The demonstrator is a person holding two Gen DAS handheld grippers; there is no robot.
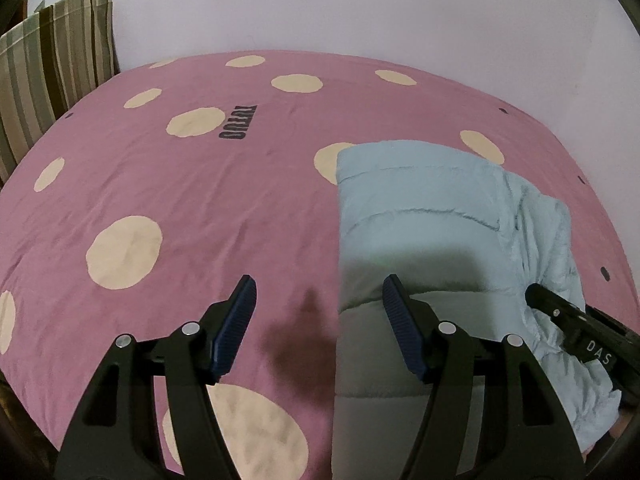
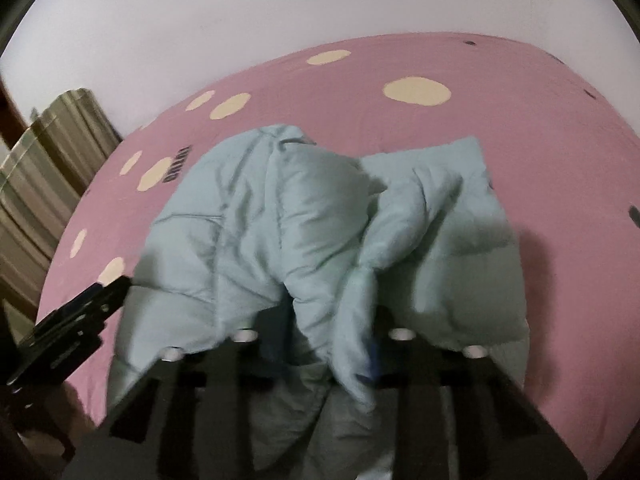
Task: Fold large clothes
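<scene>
A fold looks to be in hand: the right gripper [image 2: 320,344] holds a bunched flap of the pale blue puffer jacket [image 2: 280,216], its fingers buried in the fabric, while the left gripper [image 1: 318,320] hangs wide and empty above the jacket's left edge. The jacket lies on the near right part of the pink spotted bedsheet [image 1: 160,184]. Next, I judge, the flap needs laying flat across the body. A striped cushion [image 1: 52,68] stands far left, well apart; nothing blocks the way.
</scene>
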